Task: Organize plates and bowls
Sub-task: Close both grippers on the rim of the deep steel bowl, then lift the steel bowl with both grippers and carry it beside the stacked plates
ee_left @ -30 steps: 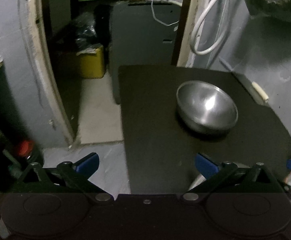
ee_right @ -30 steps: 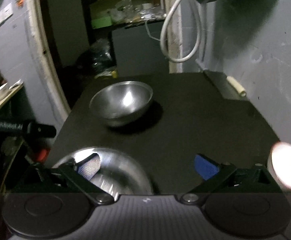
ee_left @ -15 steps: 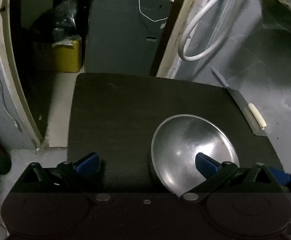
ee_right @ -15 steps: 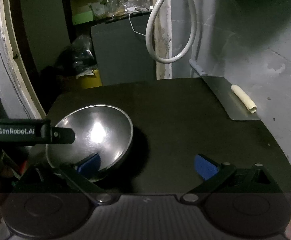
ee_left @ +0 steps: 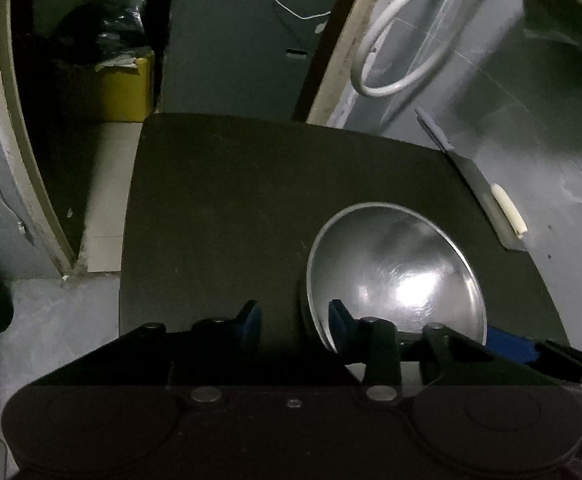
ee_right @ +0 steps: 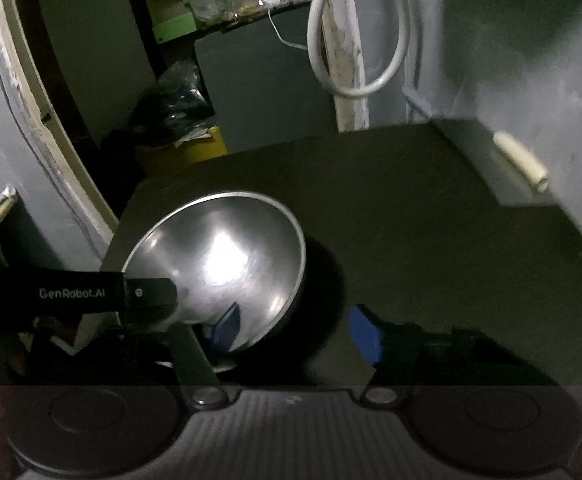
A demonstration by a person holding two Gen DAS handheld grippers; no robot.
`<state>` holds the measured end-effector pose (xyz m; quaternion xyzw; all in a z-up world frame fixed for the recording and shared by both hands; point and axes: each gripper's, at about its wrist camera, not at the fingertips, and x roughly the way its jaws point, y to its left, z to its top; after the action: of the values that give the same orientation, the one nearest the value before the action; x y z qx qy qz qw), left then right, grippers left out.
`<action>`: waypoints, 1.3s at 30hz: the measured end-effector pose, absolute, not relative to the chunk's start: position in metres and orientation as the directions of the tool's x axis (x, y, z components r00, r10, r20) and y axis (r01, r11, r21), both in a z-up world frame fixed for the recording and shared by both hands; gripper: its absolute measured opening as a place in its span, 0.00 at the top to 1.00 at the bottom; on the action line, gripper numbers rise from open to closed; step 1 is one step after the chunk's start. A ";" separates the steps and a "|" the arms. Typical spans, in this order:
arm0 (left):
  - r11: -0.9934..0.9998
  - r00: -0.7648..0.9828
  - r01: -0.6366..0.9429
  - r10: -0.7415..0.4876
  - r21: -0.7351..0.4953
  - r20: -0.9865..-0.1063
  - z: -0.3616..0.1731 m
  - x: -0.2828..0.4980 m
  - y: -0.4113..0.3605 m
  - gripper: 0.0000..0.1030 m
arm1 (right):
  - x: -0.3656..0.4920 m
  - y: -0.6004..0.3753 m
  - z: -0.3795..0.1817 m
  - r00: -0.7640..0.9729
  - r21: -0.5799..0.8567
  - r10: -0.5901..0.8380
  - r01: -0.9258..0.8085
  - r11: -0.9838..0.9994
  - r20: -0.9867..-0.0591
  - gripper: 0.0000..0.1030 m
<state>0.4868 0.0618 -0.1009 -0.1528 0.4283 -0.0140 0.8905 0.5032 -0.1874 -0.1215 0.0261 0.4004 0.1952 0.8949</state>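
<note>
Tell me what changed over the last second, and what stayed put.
Both tools moved in on the steel bowl. The left tool now straddles the bowl's near-left rim, one finger inside and one outside, its jaws closing from wide open. The right tool straddles the opposite rim, also closing. Neither grip is visibly tight yet. The bowl itself stayed on the black table; the white hose on the wall did not move.
</note>
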 end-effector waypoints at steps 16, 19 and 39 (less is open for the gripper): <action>0.960 0.733 0.004 -0.192 -0.278 -0.653 -0.049 0.416 0.025 0.87 | 0.450 -0.227 -0.082 0.621 0.285 0.509 -0.429 0.857 -0.596 0.74; 0.963 0.763 0.030 -0.196 -0.268 -0.617 -0.034 0.389 0.013 0.87 | 0.427 -0.243 -0.067 0.624 0.283 0.542 -0.470 0.836 -0.563 0.74; 0.947 0.470 0.121 -0.318 -0.297 -0.823 -0.062 0.229 -0.084 0.81 | 0.262 -0.346 -0.079 0.371 0.245 0.548 -0.614 0.751 -0.750 0.74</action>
<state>0.2292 -0.0841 -0.0623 -0.0987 0.4983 -0.1291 0.8516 0.2618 -0.3457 -0.0787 -0.0376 0.4376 0.3510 0.8270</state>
